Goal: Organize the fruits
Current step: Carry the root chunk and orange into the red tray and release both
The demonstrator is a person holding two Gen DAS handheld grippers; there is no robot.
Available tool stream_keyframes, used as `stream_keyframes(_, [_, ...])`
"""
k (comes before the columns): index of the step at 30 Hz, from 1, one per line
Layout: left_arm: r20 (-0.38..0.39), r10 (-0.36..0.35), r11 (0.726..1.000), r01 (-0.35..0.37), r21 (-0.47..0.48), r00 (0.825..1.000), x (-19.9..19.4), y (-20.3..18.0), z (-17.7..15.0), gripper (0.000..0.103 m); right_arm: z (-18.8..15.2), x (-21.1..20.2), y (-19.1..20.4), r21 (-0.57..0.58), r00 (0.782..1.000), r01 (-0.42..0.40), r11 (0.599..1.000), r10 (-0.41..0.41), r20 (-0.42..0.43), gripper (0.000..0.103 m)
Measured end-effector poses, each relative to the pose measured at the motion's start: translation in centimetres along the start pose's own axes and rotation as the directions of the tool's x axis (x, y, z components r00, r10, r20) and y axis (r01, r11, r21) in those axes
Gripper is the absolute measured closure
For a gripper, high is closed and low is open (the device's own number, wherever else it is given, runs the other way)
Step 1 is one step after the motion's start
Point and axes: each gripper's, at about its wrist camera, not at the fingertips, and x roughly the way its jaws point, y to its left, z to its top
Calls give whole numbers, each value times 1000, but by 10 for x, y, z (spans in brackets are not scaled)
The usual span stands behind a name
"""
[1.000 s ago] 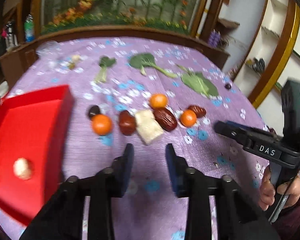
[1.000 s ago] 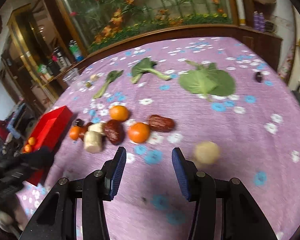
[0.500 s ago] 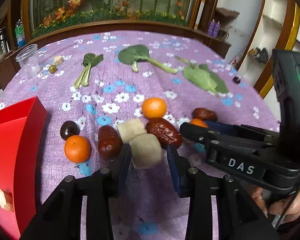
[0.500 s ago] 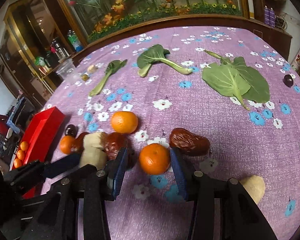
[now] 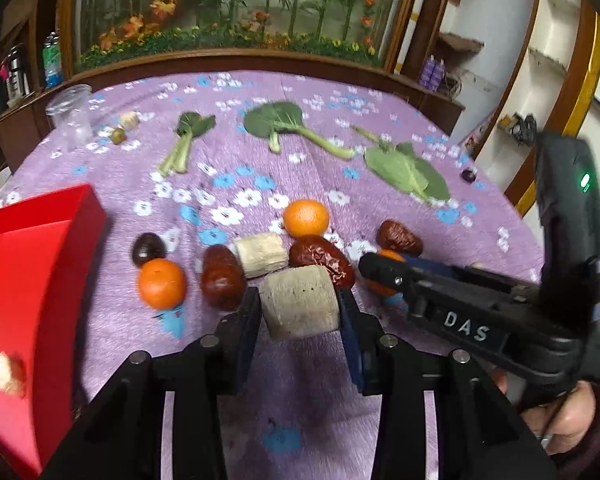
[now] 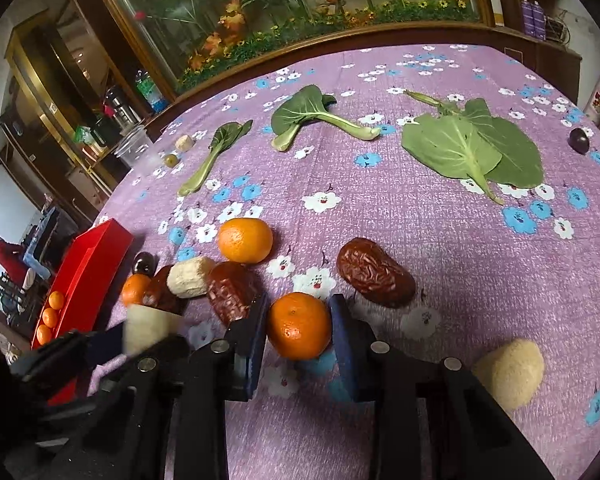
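Note:
My left gripper (image 5: 300,308) is shut on a pale beige fruit chunk (image 5: 300,304) and holds it just above the purple cloth; the chunk also shows in the right wrist view (image 6: 150,330). My right gripper (image 6: 298,328) is shut on an orange (image 6: 299,326) that rests on the cloth. Left on the table are two more oranges (image 5: 306,217) (image 5: 162,283), red dates (image 5: 222,276) (image 6: 374,272), another beige chunk (image 5: 260,254) and a dark plum (image 5: 148,248). The red tray (image 5: 40,248) at the left holds a beige piece (image 5: 8,372) and small oranges (image 6: 50,316).
Green leaf vegetables (image 6: 472,152) (image 6: 316,116) (image 5: 186,140) lie across the far table. A clear plastic cup (image 5: 71,114) stands at the far left. A beige lump (image 6: 508,372) lies right of my right gripper, and a dark plum (image 6: 579,140) sits near the right edge.
My left gripper moved in, closed on the nearer beige chunk and raised it slightly. My right gripper moved forward and closed around the orange.

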Motion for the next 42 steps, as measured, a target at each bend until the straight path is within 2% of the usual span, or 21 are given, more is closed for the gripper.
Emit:
stream_keyframes(6, [91,-13,999,17,-36,996,-49,17,-10,66,-7,-30,23,-27,999,-22,999,23,45,70])
stream_keyframes(10, [138,2,995,12,-101,990,-78,44,-18,66,-12,-55,57,-98,995,-55,994,62,73,69])
stream_keyframes(17, [211,101,974,-53,-219,972,-122,104,-33,66,-24,-72,138,-253,987,-132,958,152,58,69])
stream_keyframes(19, [212,142,958,-81,-274,967,-128,129,-40,66,-27,-69,166,-298,985,-149,943,169,43,69])
stream_keyframes(22, [191,200,925,-120,-361,961,-132,167,-52,66,-32,-58,199,-352,983,-167,921,185,16,69])
stream_keyframes(23, [176,224,908,-139,-396,959,-132,183,-57,66,-34,-47,220,-387,982,-179,904,191,-9,69])
stream_keyframes(24, [168,235,898,-147,-415,957,-133,192,-60,66,-34,-47,220,-387,982,-179,904,191,-9,69])
stream_keyframes(29, [138,260,852,-160,-499,956,-134,231,-74,66,-38,-3,270,-446,978,-209,870,191,-86,69])
stream_keyframes(34, [121,249,835,-150,-529,961,-134,248,-83,67,-45,40,297,-481,978,-200,853,145,-150,69])
stream_keyframes(38, [114,228,816,-126,-564,967,-134,259,-88,66,-49,57,303,-489,978,-188,852,115,-176,67])
stream_keyframes(42, [136,226,810,-109,-576,965,-141,259,-90,58,-51,59,304,-486,978,-181,855,107,-177,67])
